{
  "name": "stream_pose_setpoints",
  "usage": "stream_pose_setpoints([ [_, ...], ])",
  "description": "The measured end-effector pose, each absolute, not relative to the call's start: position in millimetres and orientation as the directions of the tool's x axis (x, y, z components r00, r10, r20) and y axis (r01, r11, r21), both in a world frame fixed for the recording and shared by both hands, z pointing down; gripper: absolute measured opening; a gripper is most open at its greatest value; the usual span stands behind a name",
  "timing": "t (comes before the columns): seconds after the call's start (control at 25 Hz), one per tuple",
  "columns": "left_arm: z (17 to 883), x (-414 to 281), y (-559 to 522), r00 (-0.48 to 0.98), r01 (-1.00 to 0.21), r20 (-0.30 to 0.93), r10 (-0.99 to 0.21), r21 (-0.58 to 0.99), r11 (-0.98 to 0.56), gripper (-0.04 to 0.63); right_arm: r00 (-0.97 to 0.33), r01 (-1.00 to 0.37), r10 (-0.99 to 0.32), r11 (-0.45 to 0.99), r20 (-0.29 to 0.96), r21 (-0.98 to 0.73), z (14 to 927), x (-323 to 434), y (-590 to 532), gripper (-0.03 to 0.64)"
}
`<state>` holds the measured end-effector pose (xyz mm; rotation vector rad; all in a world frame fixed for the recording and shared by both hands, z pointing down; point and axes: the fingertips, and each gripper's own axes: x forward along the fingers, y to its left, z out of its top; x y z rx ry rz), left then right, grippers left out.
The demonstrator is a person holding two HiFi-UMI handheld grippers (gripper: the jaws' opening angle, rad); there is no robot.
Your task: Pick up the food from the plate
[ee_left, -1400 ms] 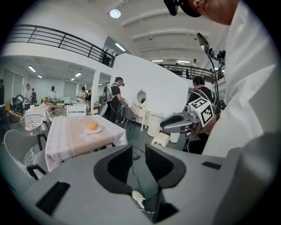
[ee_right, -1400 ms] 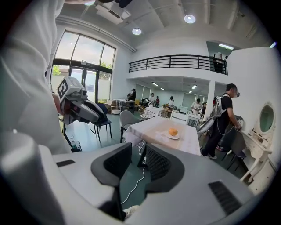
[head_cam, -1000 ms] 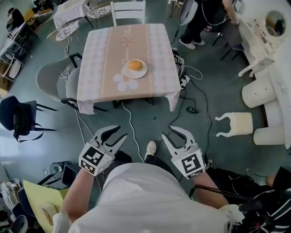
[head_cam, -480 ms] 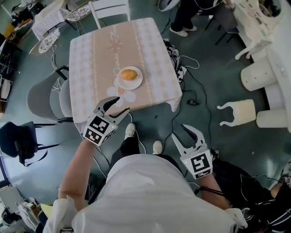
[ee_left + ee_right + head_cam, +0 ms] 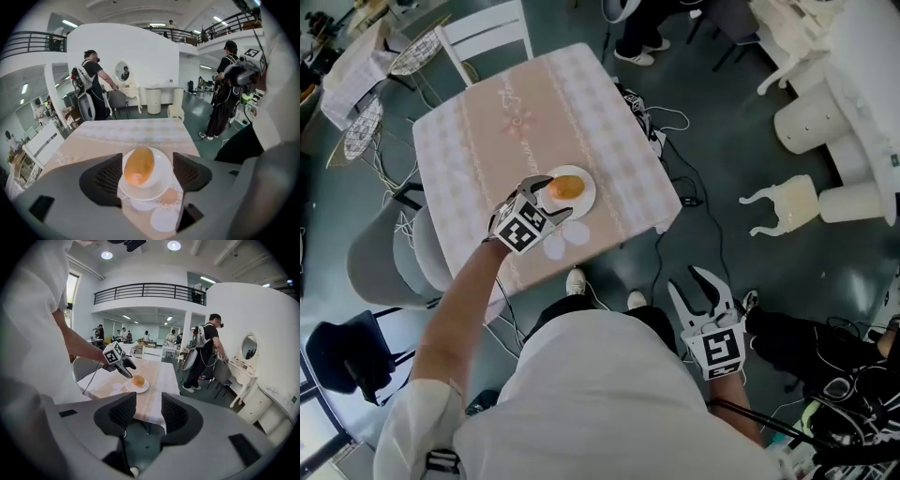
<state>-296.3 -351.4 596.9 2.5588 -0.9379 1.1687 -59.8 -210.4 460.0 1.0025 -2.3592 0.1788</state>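
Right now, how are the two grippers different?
The left gripper reaches out over the table, but the right gripper hangs low above the floor. The left gripper's jaws are opening with the bun on the plate lined up between them, not pressed; the right gripper's jaws have nothing between them. Both are open and carry a marker cube.

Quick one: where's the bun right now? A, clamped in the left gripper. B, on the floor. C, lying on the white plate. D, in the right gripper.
C: the bun lies on the plate on the table; the left gripper has its jaws opening near it, pads not pressing it.
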Motion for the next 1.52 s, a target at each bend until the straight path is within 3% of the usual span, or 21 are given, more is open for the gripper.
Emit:
stream_pose_setpoints([
  [0.36, 665.2, -292.4, -385.7, 0.453, -0.462, 0.822, -0.345, -0.114, -0.879, 0.350, -0.434, -0.795, -0.688, 0.596, 0.581, 0.111, 462.7, -56.2, -204.4, 0.164],
  [0.68, 674.4, -292.2, -390.1, 0.403, -0.436, 0.833, -0.380, -0.190, -0.880, 0.341, -0.393, -0.812, -0.695, 0.570, 0.602, 0.128, 460.2, -51.1, -202.8, 0.164],
  [1.52, 543.0, -295.1, -326.7, 0.444, -0.750, 0.682, -0.581, -0.073, -0.658, 0.337, -0.608, -0.630, -0.577, 0.769, 0.545, 0.111, 455.1, -40.4, -196.7, 0.164],
])
